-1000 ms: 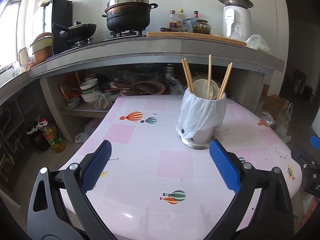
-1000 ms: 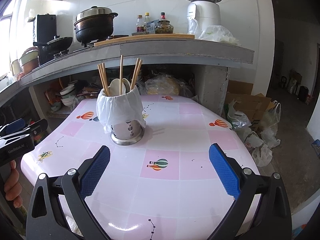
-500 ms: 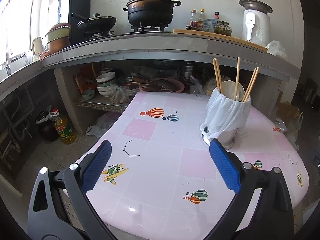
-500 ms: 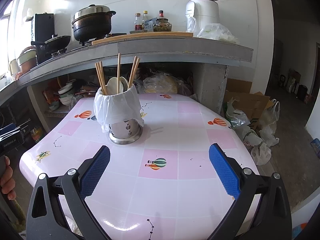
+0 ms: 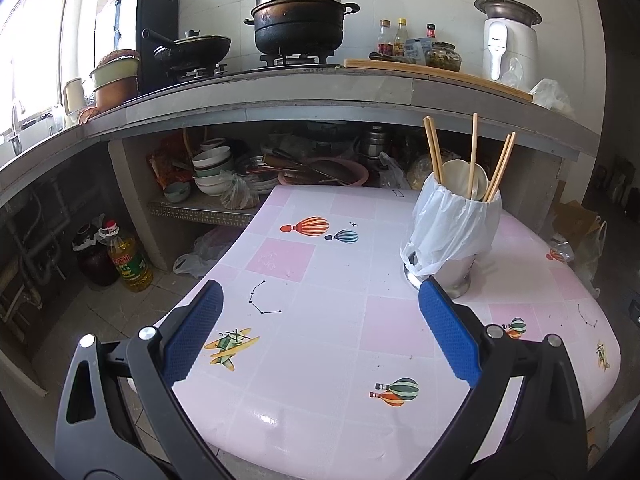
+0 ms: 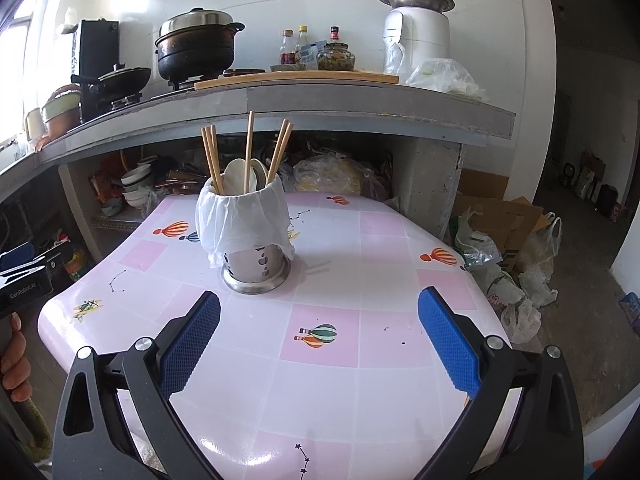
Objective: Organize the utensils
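A steel utensil holder (image 6: 256, 266) draped in a white plastic bag stands upright on the pink table (image 6: 360, 364). Several wooden chopsticks (image 6: 250, 152) and white spoons (image 6: 236, 176) stick out of it. It also shows in the left wrist view (image 5: 454, 236), at the right. My left gripper (image 5: 320, 328) is open and empty over the table's left front edge, with the holder beyond its right finger. My right gripper (image 6: 318, 332) is open and empty, in front of the holder and slightly to its right. The left gripper's body (image 6: 24, 276) shows at the far left of the right wrist view.
A grey counter (image 5: 280, 92) runs behind the table with a black pot (image 5: 300, 20), a pan, bottles and a white appliance (image 5: 506, 44). Bowls and clutter fill the shelf under it. An oil bottle (image 5: 128, 258) stands on the floor at left. Bags and boxes (image 6: 512, 248) lie at right.
My left gripper has pulled back and to the left, so the holder has shifted from centre to the right of its view. The right gripper has barely moved. Both stay open.
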{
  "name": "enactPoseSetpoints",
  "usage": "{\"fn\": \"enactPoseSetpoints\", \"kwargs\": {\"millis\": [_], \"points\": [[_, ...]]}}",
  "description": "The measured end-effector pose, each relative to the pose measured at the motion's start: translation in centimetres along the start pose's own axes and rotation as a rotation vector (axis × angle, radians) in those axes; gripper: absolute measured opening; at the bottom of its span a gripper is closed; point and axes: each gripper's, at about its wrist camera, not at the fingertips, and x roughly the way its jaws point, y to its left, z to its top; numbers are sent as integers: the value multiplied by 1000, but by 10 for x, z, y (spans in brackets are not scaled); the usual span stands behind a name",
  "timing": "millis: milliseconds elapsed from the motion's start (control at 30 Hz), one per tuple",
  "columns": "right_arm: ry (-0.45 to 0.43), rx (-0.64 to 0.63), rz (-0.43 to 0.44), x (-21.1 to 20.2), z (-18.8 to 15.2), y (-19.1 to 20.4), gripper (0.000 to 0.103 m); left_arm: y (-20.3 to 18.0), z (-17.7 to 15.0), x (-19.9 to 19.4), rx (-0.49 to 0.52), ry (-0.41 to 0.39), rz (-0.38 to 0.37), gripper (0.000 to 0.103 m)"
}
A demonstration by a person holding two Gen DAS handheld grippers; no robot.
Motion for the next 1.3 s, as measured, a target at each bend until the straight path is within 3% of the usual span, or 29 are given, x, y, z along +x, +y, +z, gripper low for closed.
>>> {"fn": "enactPoseSetpoints", "kwargs": {"millis": [1300], "points": [[-3, -4, 3, -1, 1, 0, 96, -5, 3, -2, 16, 6, -23, 95]]}}
